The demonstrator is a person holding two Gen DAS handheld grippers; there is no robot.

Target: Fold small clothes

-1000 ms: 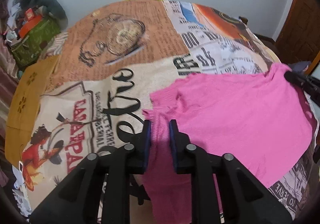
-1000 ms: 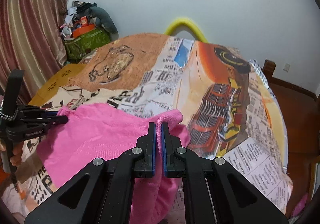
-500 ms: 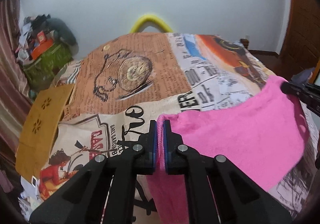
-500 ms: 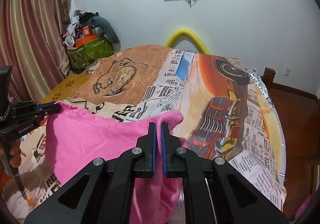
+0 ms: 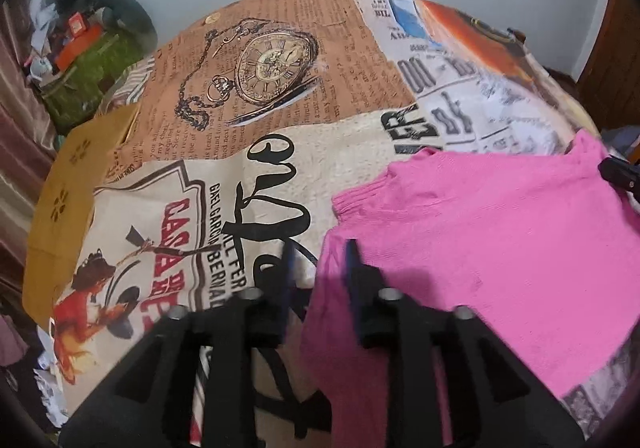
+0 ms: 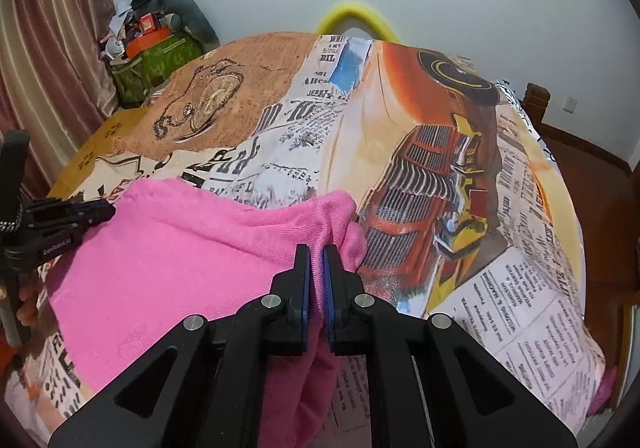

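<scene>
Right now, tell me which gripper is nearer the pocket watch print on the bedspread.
Left. The left gripper, jaws opening over the pink garment's edge, sits just below the pocket watch print. The right gripper is shut on the garment's far corner, beside the car print.

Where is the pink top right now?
The pink top lies spread on the printed bedspread, low and right in the left wrist view, below the newspaper print and right of the pocket watch picture.

The left tool (image 5: 318, 268) is opening, its fingers now apart around the pink top's (image 5: 500, 248) edge. The top has come down flat on the bed.
</scene>
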